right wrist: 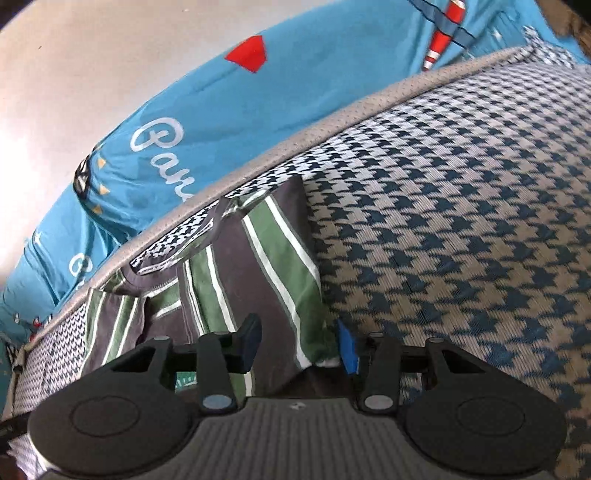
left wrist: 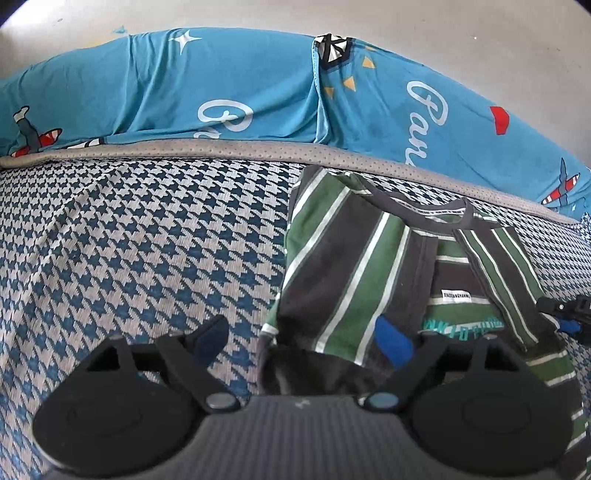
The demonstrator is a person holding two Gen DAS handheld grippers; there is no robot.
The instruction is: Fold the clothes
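Where the left wrist camera looks down:
Surface: a bed with a houndstooth mattress (left wrist: 140, 236) in dark blue and grey, edged by a grey perforated border.
Beyond the edge: a bright blue sheet (left wrist: 229, 85) printed with white script, stars and little planes, hanging down toward a pale floor (left wrist: 443, 22).
Striped shirt: the striped shirt (left wrist: 354, 266), green, dark grey and white, lies on the mattress to the right of centre, both sides folded in over the middle, its neckline toward the mattress edge and a white label showing inside.
Left hand-held gripper: the left hand-held gripper (left wrist: 301, 341) has its jaws spread wide; one blue pad sits over the shirt's near fold, the other over bare mattress, and neither presses on cloth.
Right edge: the tip of the other tool (left wrist: 565, 314) pokes in beside the shirt.

Where the right wrist camera looks down:
Striped shirt: the same shirt (right wrist: 258, 266) fills the lower left, its folded side panel running toward the grey border.
Right hand-held gripper: the right hand-held gripper (right wrist: 299, 343) stands partly parted, with the shirt's folded edge lying between the two pads; whether the pads pinch the cloth I cannot tell.
Mattress: the houndstooth cover (right wrist: 461, 221) spreads bare to the right.
Sheet: the blue sheet (right wrist: 207, 110) drapes beyond the border, above the floor (right wrist: 74, 74).
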